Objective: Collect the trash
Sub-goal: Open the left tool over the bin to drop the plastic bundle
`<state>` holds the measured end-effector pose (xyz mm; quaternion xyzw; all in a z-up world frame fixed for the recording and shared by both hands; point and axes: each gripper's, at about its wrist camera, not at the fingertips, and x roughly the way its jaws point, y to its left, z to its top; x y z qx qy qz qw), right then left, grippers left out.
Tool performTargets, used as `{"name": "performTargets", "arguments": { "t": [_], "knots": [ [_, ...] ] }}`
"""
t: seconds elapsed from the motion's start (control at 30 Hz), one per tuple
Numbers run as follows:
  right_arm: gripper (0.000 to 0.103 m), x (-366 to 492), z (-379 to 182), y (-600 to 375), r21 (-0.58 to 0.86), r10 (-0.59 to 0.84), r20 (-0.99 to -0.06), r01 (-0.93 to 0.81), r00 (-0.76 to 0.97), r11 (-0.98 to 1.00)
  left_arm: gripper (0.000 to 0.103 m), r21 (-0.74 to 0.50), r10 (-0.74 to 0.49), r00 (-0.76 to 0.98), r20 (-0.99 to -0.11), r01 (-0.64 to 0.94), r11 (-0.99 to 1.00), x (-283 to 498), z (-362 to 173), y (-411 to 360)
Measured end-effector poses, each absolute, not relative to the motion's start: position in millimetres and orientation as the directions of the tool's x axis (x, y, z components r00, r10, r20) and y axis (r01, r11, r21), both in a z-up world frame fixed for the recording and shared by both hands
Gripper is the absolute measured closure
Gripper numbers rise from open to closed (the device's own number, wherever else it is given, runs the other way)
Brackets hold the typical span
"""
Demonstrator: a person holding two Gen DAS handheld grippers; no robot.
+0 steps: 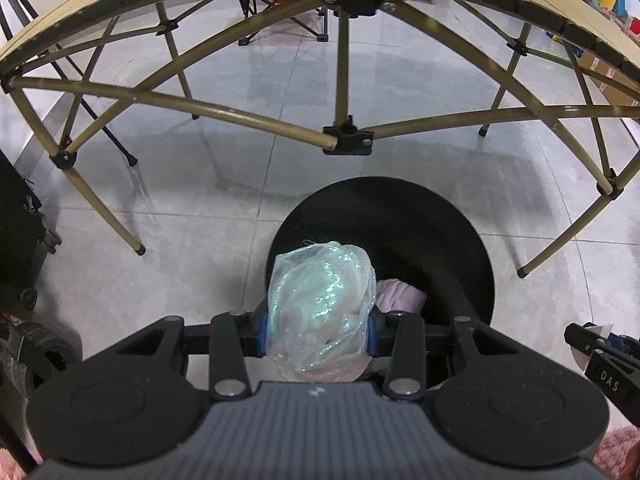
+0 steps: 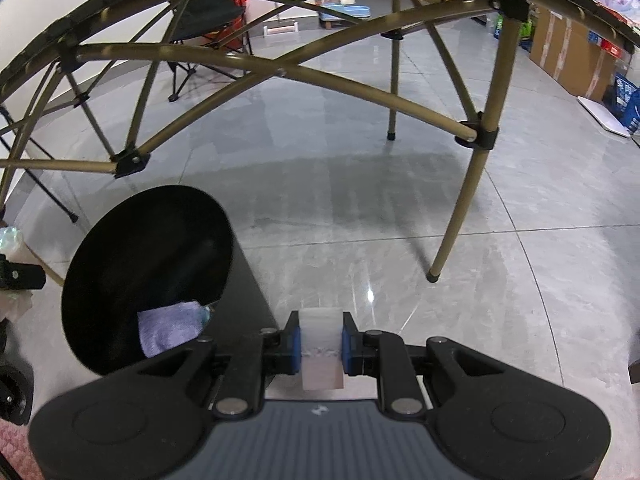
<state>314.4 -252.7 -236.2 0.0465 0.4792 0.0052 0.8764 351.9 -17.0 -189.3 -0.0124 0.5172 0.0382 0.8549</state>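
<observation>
In the left wrist view my left gripper (image 1: pixel 316 334) is shut on a crumpled clear plastic bag (image 1: pixel 320 300), held above the near rim of a round black trash bin (image 1: pixel 440 232). A lilac cloth (image 1: pixel 400 294) lies inside the bin. In the right wrist view my right gripper (image 2: pixel 321 344) is shut on a small translucent white piece of trash (image 2: pixel 322 354), hanging over the floor just right of the same bin (image 2: pixel 132 248). The lilac cloth (image 2: pixel 170 330) shows in the bin's bottom. The right gripper's tip (image 1: pixel 600 354) peeks in at the left view's right edge.
A folding table with a gold tube frame (image 1: pixel 240 116) stands just beyond the bin, its legs (image 2: pixel 460 200) on the grey tiled floor. A black folding chair (image 2: pixel 208 20) and cardboard boxes (image 2: pixel 568 48) are farther back. Dark wheeled equipment (image 1: pixel 24 240) sits at the left.
</observation>
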Motion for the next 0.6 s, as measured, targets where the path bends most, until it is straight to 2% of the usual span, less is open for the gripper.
{"name": "performTargets", "arguments": {
  "t": [0.6],
  "knots": [
    [0.085,322.3,-243.8,-270.3,0.063,0.009,-0.840,0.081,0.543,0.995,0.061,0.001,0.025,0.436,-0.900,-0.057,0.998,376.7,-195.2,-54.9]
  ]
}}
